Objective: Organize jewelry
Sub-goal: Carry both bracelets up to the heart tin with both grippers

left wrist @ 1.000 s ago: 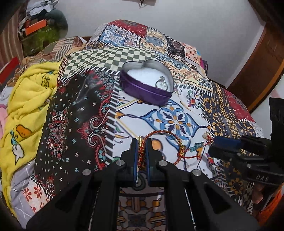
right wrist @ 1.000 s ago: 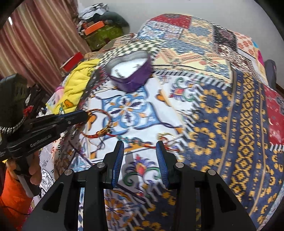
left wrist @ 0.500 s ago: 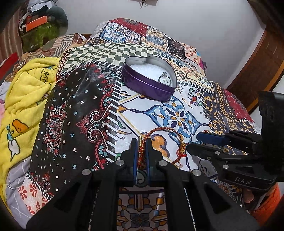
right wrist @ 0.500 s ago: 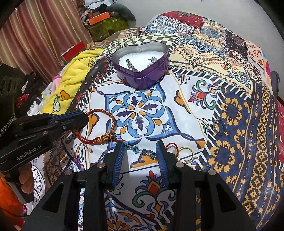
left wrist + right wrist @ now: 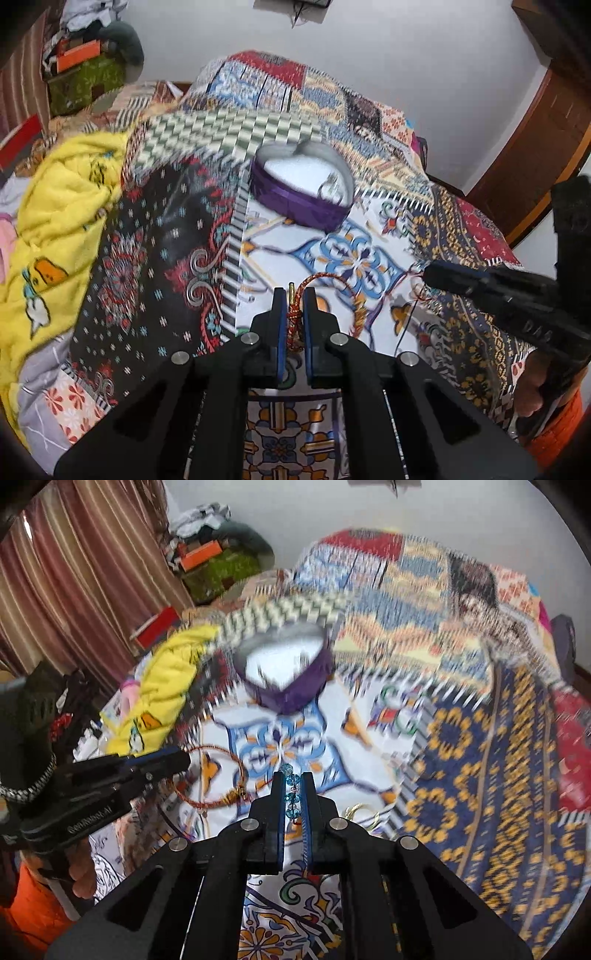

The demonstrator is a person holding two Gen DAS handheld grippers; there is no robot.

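With the left gripper clamped on the red bracelet and the right gripper pinching the blue bead strand, lift both slowly toward the heart tin at twelve o'clock, lest tangled threads snag.

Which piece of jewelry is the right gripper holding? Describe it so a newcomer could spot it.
On the patchwork bedspread, nearer than the purple heart-shaped tin, find the right gripper. Its jaws are shut on a strand of blue beads; the neighbouring bracelet is red-gold cord.
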